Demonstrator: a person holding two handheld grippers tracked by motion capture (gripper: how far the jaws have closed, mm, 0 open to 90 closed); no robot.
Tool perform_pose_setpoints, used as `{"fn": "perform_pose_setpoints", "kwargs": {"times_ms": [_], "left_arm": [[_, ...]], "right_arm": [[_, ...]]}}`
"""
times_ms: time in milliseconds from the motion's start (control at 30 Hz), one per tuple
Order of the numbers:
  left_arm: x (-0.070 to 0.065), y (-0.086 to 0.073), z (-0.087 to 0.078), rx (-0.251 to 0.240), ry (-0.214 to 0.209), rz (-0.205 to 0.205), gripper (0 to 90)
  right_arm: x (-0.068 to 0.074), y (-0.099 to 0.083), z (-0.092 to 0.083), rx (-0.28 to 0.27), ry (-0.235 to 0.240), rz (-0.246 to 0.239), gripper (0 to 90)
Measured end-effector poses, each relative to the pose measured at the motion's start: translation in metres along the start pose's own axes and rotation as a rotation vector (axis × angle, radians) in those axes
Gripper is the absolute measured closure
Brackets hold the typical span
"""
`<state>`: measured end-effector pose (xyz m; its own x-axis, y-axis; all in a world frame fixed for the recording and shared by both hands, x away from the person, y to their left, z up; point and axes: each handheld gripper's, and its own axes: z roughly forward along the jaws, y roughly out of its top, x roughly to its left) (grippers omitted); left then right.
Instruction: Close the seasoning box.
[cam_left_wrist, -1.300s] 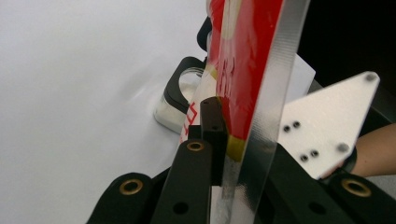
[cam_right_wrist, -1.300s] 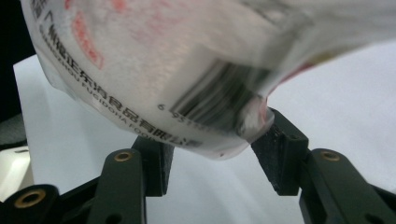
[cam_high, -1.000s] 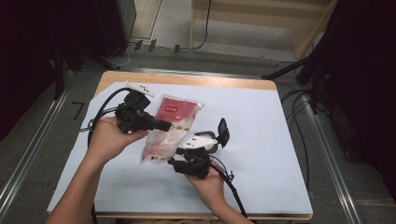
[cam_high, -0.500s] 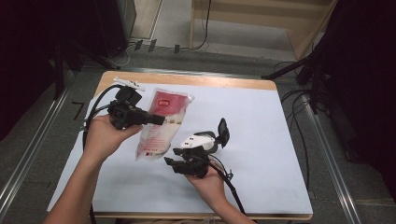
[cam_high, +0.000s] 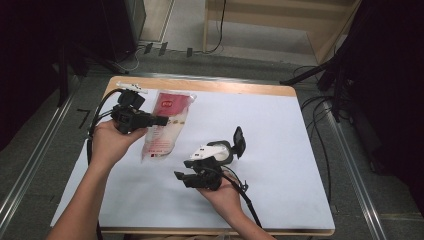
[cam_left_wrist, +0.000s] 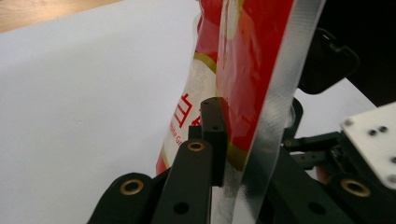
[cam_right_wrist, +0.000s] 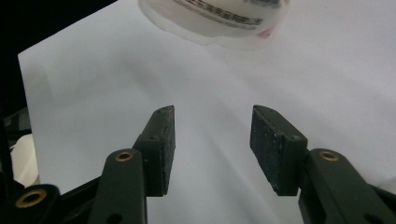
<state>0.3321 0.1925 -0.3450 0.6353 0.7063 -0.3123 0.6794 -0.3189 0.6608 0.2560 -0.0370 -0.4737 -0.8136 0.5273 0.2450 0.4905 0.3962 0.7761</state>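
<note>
Pouch (cam_high: 167, 125), flat and oblong, lies in the high view on the white sheet (cam_high: 280, 145) that covers the wooden table (cam_high: 240, 86). Its long axis runs from the far left corner down toward the person; the red-printed end points away, the paler clear end points near. The left gripper (cam_high: 161, 120) clamps the pouch's left edge near that red end, with the left hand (cam_high: 111, 142) behind it. Well apart from the pouch, nearer the person, the right gripper (cam_high: 182, 177) hovers low over the sheet, and a white and black device (cam_high: 220, 150) lies just beyond it.

In the left gripper view, the pouch (cam_left_wrist: 243, 60) stands between the black jaws, pinched by its glossy clear seam strip; the film is shiny, red with gold lines and white lettering. The right gripper's black body (cam_left_wrist: 327, 154) sits behind it.

In the right gripper view, the two matte, rough-faced pads (cam_right_wrist: 275, 144) stand apart with nothing between them; the jaws have just been opening. Beyond them the pouch's rounded, translucent pale end (cam_right_wrist: 219, 23) rests on the smooth sheet (cam_right_wrist: 93, 93).
</note>
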Motion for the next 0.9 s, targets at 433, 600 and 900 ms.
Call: {"fn": "perform_pose_setpoints", "kwargs": {"times_ms": [433, 600, 900], "left_arm": [[0.021, 0.006, 0.037, -0.038, 0.045, 0.028, 90.0], [0.030, 0.002, 0.047, -0.046, 0.055, 0.024, 90.0], [0.040, -0.009, 0.044, -0.049, 0.037, 0.001, 90.0]], "right_arm": [[-0.005, -0.003, -0.009, -0.009, -0.014, 0.015, 50.1], [-0.005, -0.004, -0.010, -0.007, -0.015, 0.012, 50.1], [-0.004, -0.001, -0.014, -0.019, 0.002, 0.002, 50.0]]}}
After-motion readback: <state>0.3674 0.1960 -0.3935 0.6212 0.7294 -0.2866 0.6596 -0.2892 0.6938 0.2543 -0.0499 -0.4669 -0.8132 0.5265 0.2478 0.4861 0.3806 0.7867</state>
